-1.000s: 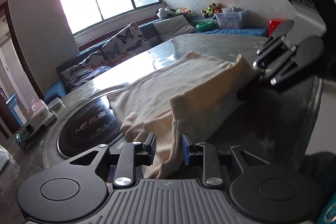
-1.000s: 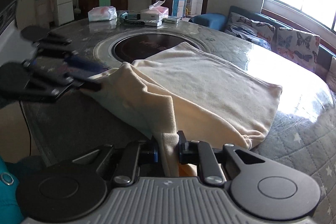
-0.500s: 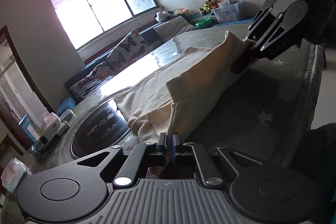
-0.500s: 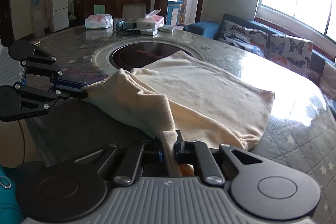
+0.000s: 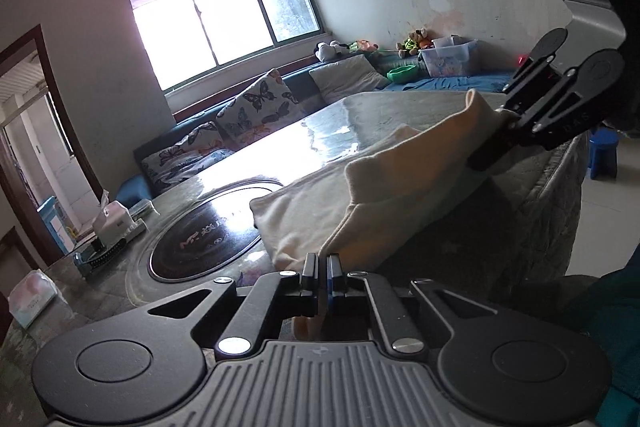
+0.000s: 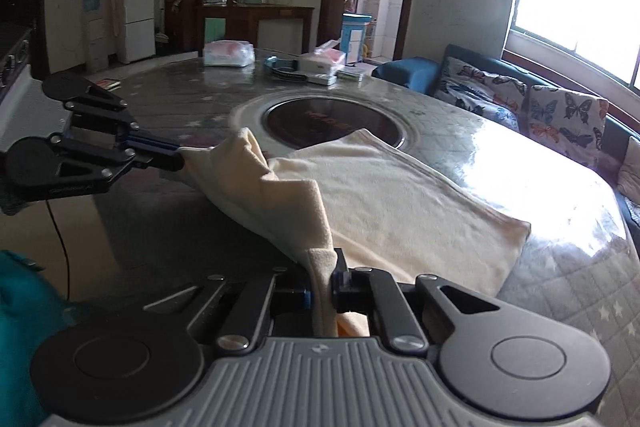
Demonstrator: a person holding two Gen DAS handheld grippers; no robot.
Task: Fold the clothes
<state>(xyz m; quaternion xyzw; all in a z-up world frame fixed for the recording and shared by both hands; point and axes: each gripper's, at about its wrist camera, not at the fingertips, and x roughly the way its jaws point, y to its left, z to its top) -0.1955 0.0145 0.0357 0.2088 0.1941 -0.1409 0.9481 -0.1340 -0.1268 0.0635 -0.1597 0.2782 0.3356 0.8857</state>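
Between my left tongs (image 5: 322,269) sits a pinched corner of the cream garment (image 5: 360,203), its near edge lifted off the table (image 5: 400,107). Ahead of my right tongs (image 6: 322,293), clamped on the other corner, the far half lies flat; folding over remains.

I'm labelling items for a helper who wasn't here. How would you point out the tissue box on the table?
Start at the big round table with the dark glass disc in its centre. Beyond that disc, at the far rim, things sit in a row. The tissue box is the white box with a tissue sticking up from its top, right of the soft plastic-wrapped pack.
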